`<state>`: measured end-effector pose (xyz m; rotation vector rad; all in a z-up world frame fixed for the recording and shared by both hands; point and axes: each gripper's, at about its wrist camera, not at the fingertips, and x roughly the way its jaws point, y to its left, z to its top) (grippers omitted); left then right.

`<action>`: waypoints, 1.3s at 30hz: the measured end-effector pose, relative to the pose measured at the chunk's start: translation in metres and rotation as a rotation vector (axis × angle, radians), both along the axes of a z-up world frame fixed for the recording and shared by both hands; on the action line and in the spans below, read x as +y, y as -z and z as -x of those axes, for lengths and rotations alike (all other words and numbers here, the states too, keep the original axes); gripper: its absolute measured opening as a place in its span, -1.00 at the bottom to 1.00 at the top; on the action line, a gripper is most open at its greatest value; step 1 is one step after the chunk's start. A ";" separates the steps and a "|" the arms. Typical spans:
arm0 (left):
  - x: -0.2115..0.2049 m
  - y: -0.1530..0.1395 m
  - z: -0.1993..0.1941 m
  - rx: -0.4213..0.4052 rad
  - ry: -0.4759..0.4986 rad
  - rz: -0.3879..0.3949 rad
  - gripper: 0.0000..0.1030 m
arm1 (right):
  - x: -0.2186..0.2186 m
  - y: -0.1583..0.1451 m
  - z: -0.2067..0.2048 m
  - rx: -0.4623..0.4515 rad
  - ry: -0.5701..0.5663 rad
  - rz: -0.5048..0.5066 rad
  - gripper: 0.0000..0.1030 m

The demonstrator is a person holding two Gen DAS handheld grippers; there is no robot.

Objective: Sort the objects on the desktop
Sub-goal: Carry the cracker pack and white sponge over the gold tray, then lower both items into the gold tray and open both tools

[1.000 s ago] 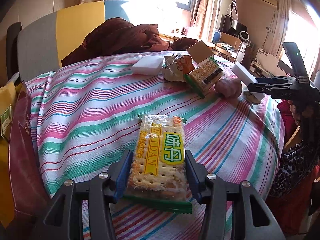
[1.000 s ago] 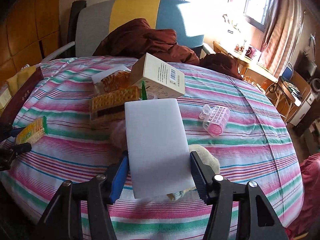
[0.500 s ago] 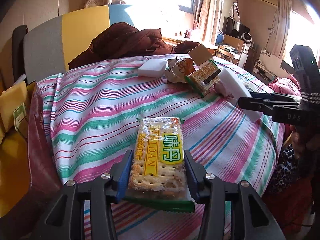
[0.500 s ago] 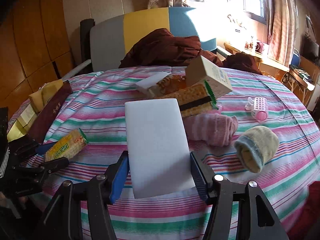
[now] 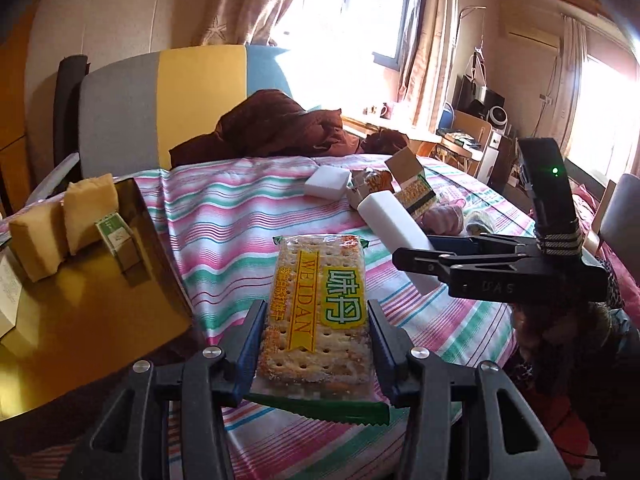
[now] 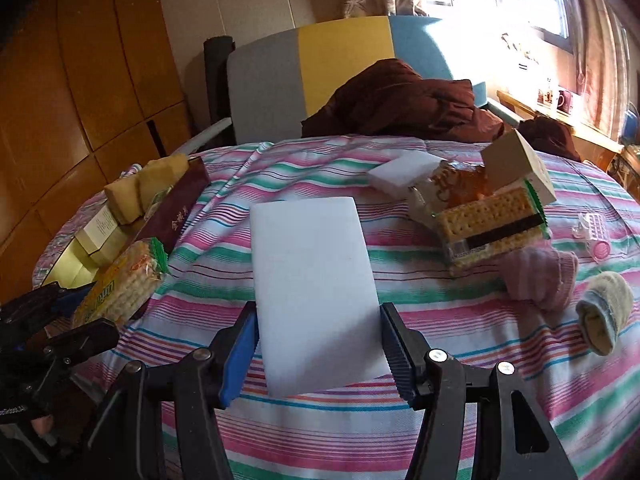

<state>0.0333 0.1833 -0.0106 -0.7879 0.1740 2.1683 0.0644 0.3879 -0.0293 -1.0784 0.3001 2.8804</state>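
A: Status, nearest first?

B: Left gripper (image 5: pixel 316 354) pinches the clear-wrapped yellow-label cracker packet (image 5: pixel 318 312). Right gripper (image 6: pixel 318 354) clamps the flat white foam block (image 6: pixel 314 280). Both items are held off the striped pink-and-green tablecloth (image 6: pixel 460 412).

A: Change in the last second?

B: Both grippers have swung left, toward the dark red open box with gold lining (image 5: pixel 92 308); it has come alongside the packet.

A: Meaning?

B: Probably drop-off comes next. Farther back, the second white block (image 6: pixel 402 170), banded cracker pack (image 6: pixel 490 226) and pink knitted sock (image 6: pixel 538 276) remain unsorted.
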 end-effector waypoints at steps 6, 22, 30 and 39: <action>-0.049 -0.012 0.018 0.005 -0.137 -0.020 -0.04 | -0.045 -0.020 0.029 0.033 -0.124 0.022 0.17; -0.173 0.000 0.121 -0.139 -0.442 0.068 -0.04 | -0.200 -0.031 0.135 -0.118 -0.431 -0.106 0.18; -0.181 0.014 0.161 -0.285 -0.426 0.096 -0.04 | -0.222 -0.003 0.194 -0.346 -0.445 -0.097 0.18; -0.175 0.026 0.187 -0.345 -0.451 0.142 -0.04 | -0.229 0.012 0.230 -0.420 -0.352 -0.110 0.25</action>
